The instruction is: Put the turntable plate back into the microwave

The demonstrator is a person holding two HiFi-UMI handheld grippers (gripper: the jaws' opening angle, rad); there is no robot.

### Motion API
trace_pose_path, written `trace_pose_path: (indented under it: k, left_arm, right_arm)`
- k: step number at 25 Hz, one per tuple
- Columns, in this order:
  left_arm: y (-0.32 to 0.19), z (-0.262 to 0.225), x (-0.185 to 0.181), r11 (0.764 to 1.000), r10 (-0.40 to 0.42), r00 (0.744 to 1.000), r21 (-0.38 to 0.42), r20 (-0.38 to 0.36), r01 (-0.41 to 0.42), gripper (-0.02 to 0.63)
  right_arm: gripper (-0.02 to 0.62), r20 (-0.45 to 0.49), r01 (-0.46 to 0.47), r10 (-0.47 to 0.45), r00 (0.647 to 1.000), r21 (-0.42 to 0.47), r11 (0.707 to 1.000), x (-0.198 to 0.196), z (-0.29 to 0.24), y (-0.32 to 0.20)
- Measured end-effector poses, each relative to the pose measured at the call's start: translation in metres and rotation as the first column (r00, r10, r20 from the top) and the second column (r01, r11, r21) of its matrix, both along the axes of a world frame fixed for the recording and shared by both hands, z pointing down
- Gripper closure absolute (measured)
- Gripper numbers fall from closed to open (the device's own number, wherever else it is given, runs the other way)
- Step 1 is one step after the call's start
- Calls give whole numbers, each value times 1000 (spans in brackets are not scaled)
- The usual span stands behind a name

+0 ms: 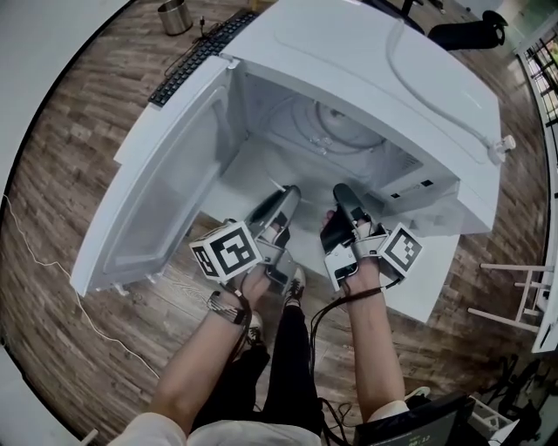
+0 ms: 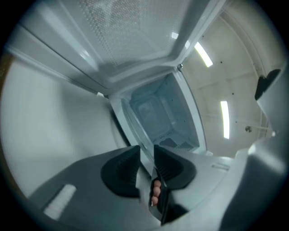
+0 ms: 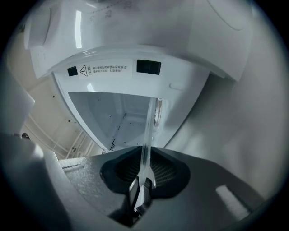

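at the microwave's mouth: two hand-held grippers reach level toward the open cavity of the white microwave [image 1: 366, 61], side by side and near each other.
door [image 1: 166, 183]: swung wide to the left, its inner face turned up toward the head camera.
turntable plate: clear glass, carried by its near edge at the cavity opening. in the right gripper view its thin rim [image 3: 148, 131] rises edge-on from between the jaws toward the cavity. in the left gripper view a pale strip of it [image 2: 144, 155] fills the gap between the pads.
left gripper [image 1: 286, 199]: jaws a narrow gap apart and pinched on the plate's rim. its own view [image 2: 145, 159] looks past the rim into the cavity, and fingers [image 2: 156, 194] of the holding hand show low between the jaws.
right gripper [image 1: 344, 199]: jaws drawn close, clamped on the glass edge. its own view [image 3: 145, 166] faces the cavity's upper frame, where a warning label [image 3: 101, 70] sits.
rings in the cavity [image 1: 344, 131]: round concentric outlines just ahead of the fingertips — whether they belong to the clear plate or to the floor under it cannot be told.
marker cubes: one on each gripper, left [image 1: 225, 251] and right [image 1: 401, 248], near the wrists.
surroundings: wooden floor [image 1: 78, 131] below, a black keyboard [image 1: 196, 57] beyond the door's far edge, and a metal cup [image 1: 174, 16] near it.
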State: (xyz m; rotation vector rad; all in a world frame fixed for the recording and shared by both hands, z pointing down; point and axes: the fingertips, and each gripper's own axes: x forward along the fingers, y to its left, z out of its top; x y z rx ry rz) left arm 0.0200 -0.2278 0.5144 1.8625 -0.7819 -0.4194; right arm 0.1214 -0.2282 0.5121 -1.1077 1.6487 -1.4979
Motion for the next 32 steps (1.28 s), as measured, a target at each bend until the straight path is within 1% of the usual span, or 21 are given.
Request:
trace_pose_path:
  k: [5,11,13,17,23,26,32]
  left_arm:
    - [-6,1,3,1000,-12,1000,-14,-2,12,507]
    - [-10,3,6,999,-21,999,-32,-29,20,512]
    - [-10,3,6,999,-23,999,-35,-28,22,512]
    - [-12,4,6,998,-22,999,-52,-24,21,517]
    - [-13,5,7,997,-12,1000,-72,-15,11,517]
    - [-15,4,8,997,-3,1000,-78,-3,3,517]
    - [-21,-1,13,998,50,998,-38,50,-48,508]
  right_arm:
    - [540,-28,-7,6,1000,-21,1000,2,5,-7]
    - [540,-89,-18,18,996,9,1000,4,2,-5]
    - [537,-84,-25,25,996,11,1000,3,2,-3]
    - [534,-40,-37,37,998,1,999,-2,3,2]
    - [535,-87,-24,21,996,-41,999,-13,6,11]
    - [543,-85,-25,20,996,-55,998,-14,6,8]
    - [545,-61,-55,52,997,-47,997,-9,2,3]
